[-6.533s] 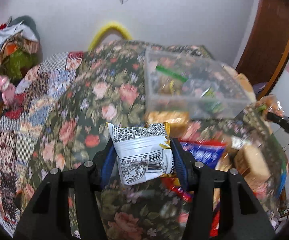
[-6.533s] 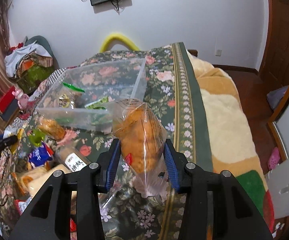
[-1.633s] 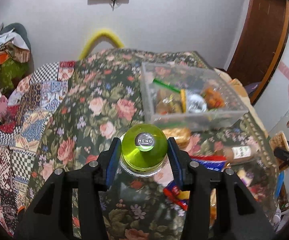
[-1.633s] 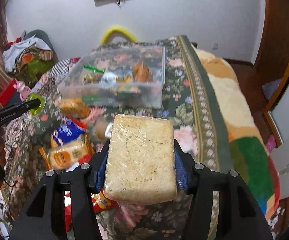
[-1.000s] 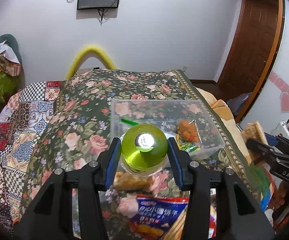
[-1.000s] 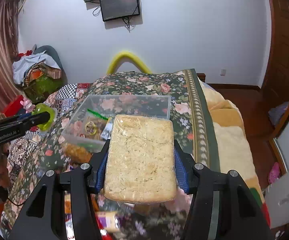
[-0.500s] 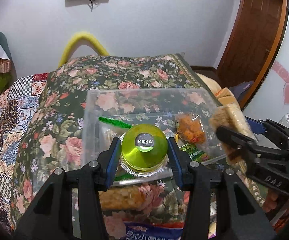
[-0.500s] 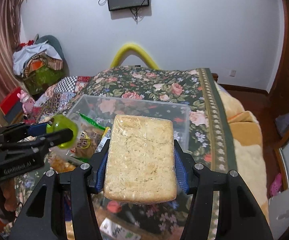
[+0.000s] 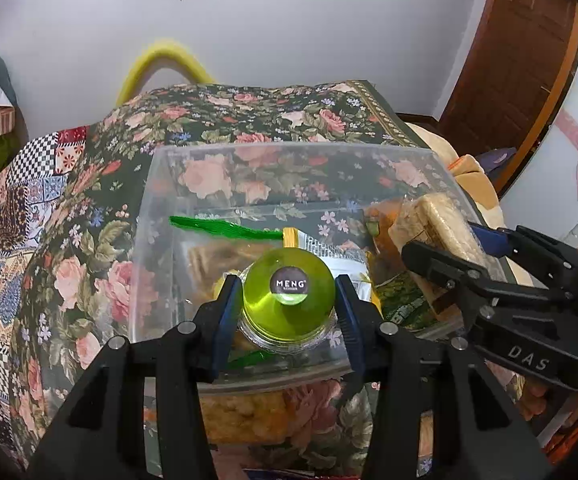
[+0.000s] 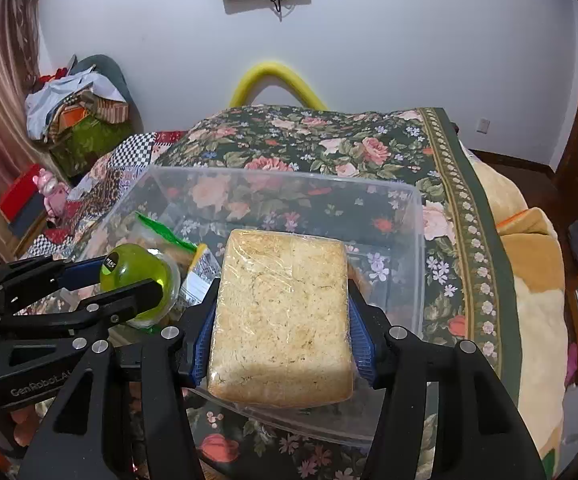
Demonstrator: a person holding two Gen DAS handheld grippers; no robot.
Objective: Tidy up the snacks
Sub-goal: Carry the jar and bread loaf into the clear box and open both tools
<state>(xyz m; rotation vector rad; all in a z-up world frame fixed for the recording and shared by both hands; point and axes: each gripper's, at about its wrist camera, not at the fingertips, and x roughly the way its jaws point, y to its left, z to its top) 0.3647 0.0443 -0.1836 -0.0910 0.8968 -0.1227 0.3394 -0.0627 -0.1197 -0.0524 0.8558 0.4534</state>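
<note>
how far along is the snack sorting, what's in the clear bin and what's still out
Done: the clear bin already holds several packets, among them a green-topped bag. In hand: the left tool grips a green jelly cup and the right tool a wrapped beige cake block, both over the bin. Left: at least one orange snack bag lies on the floral cover in front of the bin.

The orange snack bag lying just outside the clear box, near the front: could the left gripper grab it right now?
Probably not: the left gripper is shut on the green jelly cup, so its jaws are full.
</note>
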